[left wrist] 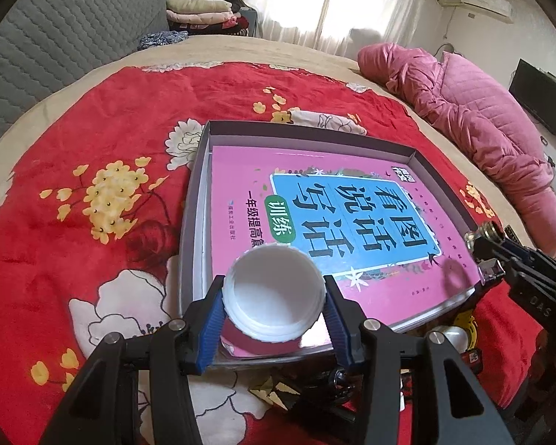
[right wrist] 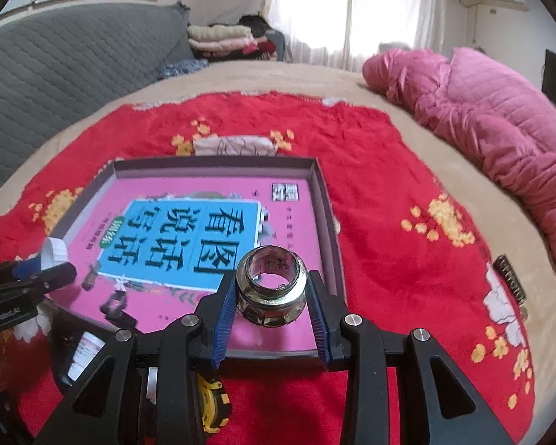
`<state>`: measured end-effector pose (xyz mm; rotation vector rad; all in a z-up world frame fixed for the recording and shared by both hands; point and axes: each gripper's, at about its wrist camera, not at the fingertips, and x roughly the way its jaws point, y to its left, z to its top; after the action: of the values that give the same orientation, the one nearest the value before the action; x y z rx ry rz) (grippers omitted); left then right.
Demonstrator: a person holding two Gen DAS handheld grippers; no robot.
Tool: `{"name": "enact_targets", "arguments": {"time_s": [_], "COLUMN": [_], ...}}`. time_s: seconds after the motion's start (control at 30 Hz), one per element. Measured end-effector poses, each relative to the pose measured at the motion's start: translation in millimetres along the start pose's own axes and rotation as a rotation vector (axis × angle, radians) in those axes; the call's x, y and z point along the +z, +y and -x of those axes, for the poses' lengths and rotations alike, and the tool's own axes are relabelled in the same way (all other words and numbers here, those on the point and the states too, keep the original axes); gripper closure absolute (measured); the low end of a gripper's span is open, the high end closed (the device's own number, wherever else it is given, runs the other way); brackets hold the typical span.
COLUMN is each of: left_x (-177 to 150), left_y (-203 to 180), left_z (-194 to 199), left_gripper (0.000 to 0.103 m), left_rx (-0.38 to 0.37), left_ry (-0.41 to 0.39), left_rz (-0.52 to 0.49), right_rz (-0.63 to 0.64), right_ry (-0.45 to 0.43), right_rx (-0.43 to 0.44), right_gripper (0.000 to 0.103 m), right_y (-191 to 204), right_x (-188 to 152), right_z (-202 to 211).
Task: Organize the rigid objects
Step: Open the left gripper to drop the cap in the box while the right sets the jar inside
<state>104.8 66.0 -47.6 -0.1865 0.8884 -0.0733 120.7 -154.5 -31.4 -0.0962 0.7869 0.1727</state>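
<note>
A shallow grey box (left wrist: 200, 170) (right wrist: 324, 200) lies on the red flowered blanket, with a pink book (left wrist: 315, 204) (right wrist: 189, 230) flat inside it. My left gripper (left wrist: 274, 296) is shut on a white ribbed plastic lid (left wrist: 274, 289), held open side up over the box's near corner. My right gripper (right wrist: 272, 293) is shut on a small clear glass jar (right wrist: 272, 285), mouth up, over the book's near right part. In the left wrist view the right gripper (left wrist: 489, 256) shows at the right with the jar (left wrist: 487, 231). In the right wrist view the left gripper (right wrist: 44, 263) shows at the left with the lid (right wrist: 53, 250).
A yellow tape measure (right wrist: 215, 404) (left wrist: 463, 330) and a small white-labelled container (right wrist: 85, 352) lie on the blanket (left wrist: 74, 259) just in front of the box. A pink quilted jacket (right wrist: 500, 122) lies along the bed's right side. A grey headboard (left wrist: 55, 37) stands at the left.
</note>
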Motion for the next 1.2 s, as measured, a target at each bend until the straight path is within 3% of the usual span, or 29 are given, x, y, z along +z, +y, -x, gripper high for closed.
{"name": "enact_targets", "arguments": {"time_s": [0.5, 1.2], "left_x": [0.4, 0.2], "left_y": [3.0, 3.0], "left_z": [0.1, 3.6], "left_gripper": [0.053, 0.053], "left_rx": [-0.024, -0.039], "left_ry": [0.004, 0.002], "left_rz": [0.009, 0.011], "right_rz": [0.003, -0.021], "right_ry": [0.071, 0.102], "right_rx": [-0.007, -0.033], "right_gripper": [0.065, 0.065], "right_y": [1.3, -9.0], "right_x": [-5.9, -10.9], "right_z": [-12.7, -17.2]}}
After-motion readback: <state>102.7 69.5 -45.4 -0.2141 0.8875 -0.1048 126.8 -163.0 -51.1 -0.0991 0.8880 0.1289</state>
